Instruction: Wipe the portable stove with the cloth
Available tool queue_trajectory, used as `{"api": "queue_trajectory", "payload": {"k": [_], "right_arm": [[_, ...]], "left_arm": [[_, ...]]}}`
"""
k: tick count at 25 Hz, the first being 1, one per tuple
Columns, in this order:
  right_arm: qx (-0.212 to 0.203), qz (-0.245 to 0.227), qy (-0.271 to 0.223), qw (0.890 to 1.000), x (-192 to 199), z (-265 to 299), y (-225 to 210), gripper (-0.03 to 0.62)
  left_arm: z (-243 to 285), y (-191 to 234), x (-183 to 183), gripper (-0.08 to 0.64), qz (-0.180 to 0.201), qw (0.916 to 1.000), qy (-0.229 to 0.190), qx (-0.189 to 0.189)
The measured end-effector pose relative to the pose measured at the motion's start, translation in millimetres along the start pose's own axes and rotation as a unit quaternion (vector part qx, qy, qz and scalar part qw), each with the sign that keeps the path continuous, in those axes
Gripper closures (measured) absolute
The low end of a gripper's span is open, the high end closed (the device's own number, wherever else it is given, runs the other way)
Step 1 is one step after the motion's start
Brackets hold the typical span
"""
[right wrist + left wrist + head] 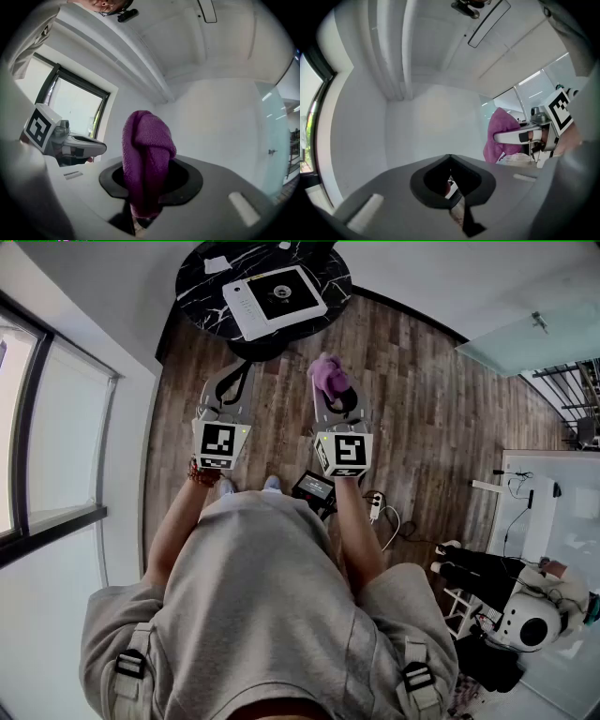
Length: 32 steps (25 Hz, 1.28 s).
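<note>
Purple cloth [147, 159] was pinched in right gripper [330, 390]. Left gripper [242, 371] was pressed shut, empty. Portable stove [246, 304] lay on table [202, 282].

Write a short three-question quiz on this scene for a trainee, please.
1. Multiple choice: what colour is the cloth? A yellow, B purple, C white.
2. True or false: the cloth already touches the portable stove.
3. Short answer: which gripper is clamped on the cloth?

Key
1. B
2. False: the cloth is held up over the floor, well short of the stove on the round black table.
3. The right gripper.
</note>
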State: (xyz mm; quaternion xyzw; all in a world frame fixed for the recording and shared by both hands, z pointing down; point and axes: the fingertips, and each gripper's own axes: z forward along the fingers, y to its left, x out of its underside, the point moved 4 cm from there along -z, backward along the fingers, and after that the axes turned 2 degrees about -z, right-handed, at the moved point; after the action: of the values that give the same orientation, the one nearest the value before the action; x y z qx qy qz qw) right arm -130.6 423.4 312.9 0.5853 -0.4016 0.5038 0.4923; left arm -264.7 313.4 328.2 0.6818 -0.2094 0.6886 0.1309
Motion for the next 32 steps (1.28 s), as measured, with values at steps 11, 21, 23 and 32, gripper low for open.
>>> {"api": "queue_trajectory", "payload": {"k": [11, 21, 23, 32], "right_arm": [[-0.014, 0.027, 0.011, 0.999, 17.4, -1.1, -19.7, 0.442], [-0.059, 0.019, 0.008, 0.998, 34.8, -5.9, -44.4, 0.413], [-0.073, 0.003, 0.02, 0.997, 39.9, -11.3, -52.8, 0.411], [-0.11, 0.01, 0.049, 0.993, 66.8, 9.7, -66.1, 0.413]], "left_arm": [[9.9, -8.7, 6.6, 0.558, 0.009, 0.9999, 0.014, -0.003], [14.9, -25.8, 19.6, 0.558, 0.02, 0.9988, 0.041, -0.017], [13.7, -40.0, 24.5, 0.558, 0.016, 0.9988, 0.043, -0.02], [2.8, -28.4, 44.2, 0.558, 0.013, 0.9961, 0.08, -0.034]]}}
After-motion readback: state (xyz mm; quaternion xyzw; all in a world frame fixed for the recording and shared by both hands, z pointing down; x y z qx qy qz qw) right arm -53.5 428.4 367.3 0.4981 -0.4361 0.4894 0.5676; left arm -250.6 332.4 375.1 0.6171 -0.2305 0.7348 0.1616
